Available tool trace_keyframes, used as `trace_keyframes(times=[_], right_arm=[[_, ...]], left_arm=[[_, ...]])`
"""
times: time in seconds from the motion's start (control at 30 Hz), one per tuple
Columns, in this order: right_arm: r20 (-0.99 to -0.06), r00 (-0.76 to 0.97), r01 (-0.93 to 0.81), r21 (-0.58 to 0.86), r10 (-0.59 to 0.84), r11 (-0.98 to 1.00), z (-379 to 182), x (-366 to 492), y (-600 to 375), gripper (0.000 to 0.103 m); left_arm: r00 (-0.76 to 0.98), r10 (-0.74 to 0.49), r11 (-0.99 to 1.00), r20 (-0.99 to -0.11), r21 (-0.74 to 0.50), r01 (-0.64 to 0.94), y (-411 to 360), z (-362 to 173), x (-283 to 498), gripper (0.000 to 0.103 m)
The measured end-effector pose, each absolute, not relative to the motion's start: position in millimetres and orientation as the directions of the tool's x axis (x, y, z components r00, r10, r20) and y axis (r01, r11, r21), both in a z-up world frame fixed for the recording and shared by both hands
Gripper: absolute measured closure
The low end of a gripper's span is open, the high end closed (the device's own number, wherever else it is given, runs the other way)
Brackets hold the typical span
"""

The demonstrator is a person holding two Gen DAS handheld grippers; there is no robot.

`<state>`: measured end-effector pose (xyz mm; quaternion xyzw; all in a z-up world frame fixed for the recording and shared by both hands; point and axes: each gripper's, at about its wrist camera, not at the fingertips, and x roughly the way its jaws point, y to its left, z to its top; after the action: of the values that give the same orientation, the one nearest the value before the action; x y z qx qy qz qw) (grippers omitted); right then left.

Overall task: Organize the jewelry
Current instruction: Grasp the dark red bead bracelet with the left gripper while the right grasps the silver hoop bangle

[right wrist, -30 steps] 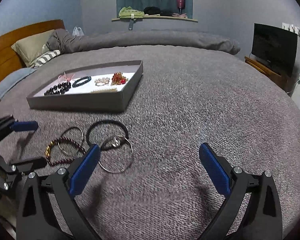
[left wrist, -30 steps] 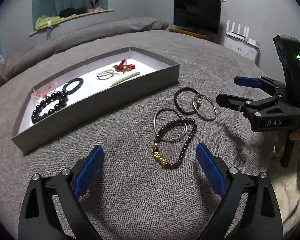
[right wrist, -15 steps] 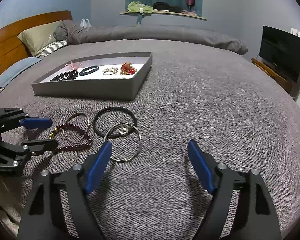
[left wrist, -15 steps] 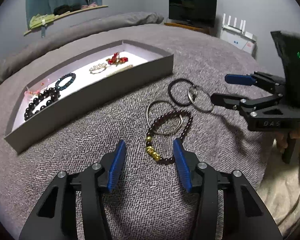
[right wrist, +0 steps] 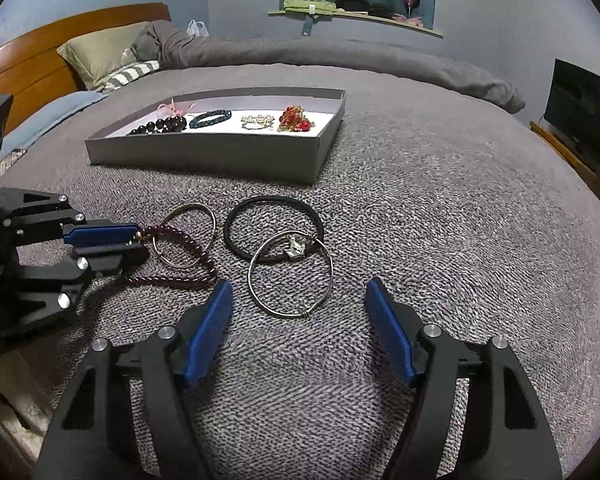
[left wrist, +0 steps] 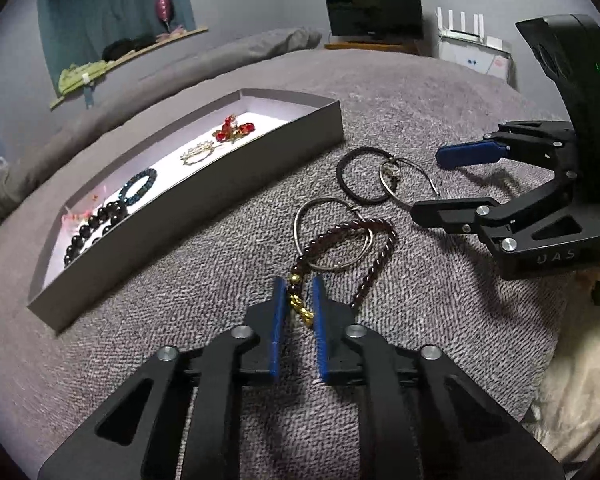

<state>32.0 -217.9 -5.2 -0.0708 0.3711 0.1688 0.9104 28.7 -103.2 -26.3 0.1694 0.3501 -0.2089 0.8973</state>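
A dark red bead bracelet (left wrist: 374, 258) with gold beads lies on the grey bedspread; it also shows in the right wrist view (right wrist: 180, 240). My left gripper (left wrist: 298, 286) is shut on its gold-bead end. A thin silver bangle (left wrist: 332, 240) lies under the bracelet. A black hair band (left wrist: 358, 178) and a silver bangle with a charm (right wrist: 290, 276) lie beyond. My right gripper (right wrist: 298, 312) is open and empty, just short of the charm bangle. The grey tray (left wrist: 188, 200) holds several bracelets and a red ornament.
Pillows (right wrist: 96, 56) and a wooden headboard (right wrist: 32, 64) are at the far left in the right wrist view. A rolled grey duvet (right wrist: 340, 60) lies along the bed's far side. A TV (left wrist: 374, 6) stands beyond the bed.
My left gripper moved forward and closed its jaws around the gold-bead end of the dark red bracelet. My right gripper stayed open and shifted slightly toward the charm bangle.
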Motion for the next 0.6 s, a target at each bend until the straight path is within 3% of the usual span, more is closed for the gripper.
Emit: trace_keyframes(times=[0.23, 0.6], right_arm=[[-0.704, 0.662, -0.393, -0.033, 0.258, 0.919, -10, 35, -211, 0.055], [-0.688, 0.672, -0.383, -0.005, 0.275, 0.924, -5, 33, -213, 0.056]], left_arm=[[0.646, -0.279, 0.865, -0.710, 0.106, 0.490, -92, -21, 33, 0.097], [0.654, -0.311, 0.868, -0.690, 0.075, 0.491, -84, -10, 28, 0.097]])
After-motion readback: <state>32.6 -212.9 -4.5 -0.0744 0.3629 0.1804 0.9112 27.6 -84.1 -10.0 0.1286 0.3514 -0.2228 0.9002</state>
